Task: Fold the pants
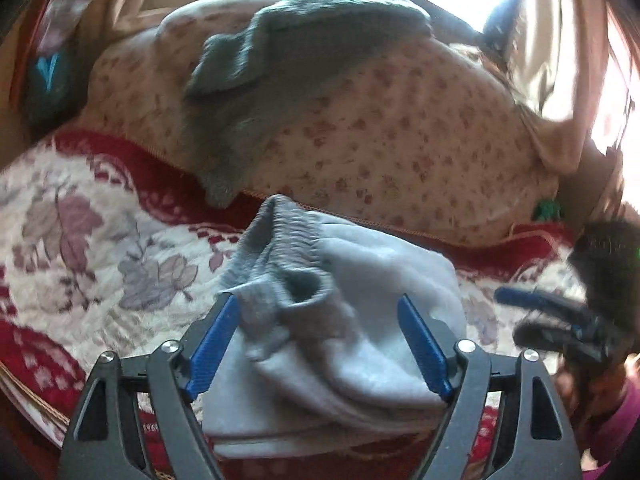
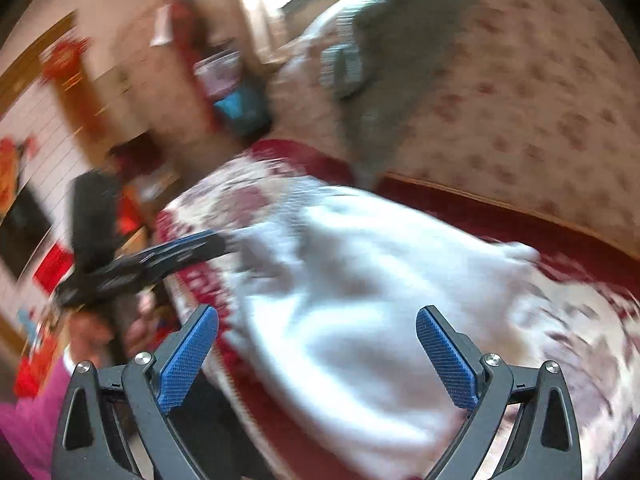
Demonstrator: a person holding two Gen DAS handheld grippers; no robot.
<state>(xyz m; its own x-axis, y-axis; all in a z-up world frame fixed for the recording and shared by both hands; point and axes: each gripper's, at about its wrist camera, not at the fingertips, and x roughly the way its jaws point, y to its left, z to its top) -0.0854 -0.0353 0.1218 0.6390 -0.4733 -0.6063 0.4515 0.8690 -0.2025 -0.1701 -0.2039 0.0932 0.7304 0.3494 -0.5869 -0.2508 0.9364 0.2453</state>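
Now we hold both tongs released over the pants (image 1: 340, 344), which lie folded in a light grey bundle at the lower middle of the frame, on the red flowered blanket (image 1: 80, 248). Our left gripper (image 1: 318, 308) straddles the waistband end with spread fingers, probably to press or tidy it. Our right gripper (image 2: 316, 320) hovers spread above the bundle; this view is blurred. Behind, a grey garment (image 1: 280, 60) drapes over the spotted cushion (image 1: 400, 140), not in our way.

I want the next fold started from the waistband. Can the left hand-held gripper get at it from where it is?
Probably yes. The left hand-held gripper is open right at the light grey pants, and the elastic waistband lies uncovered just beyond its fingertips.
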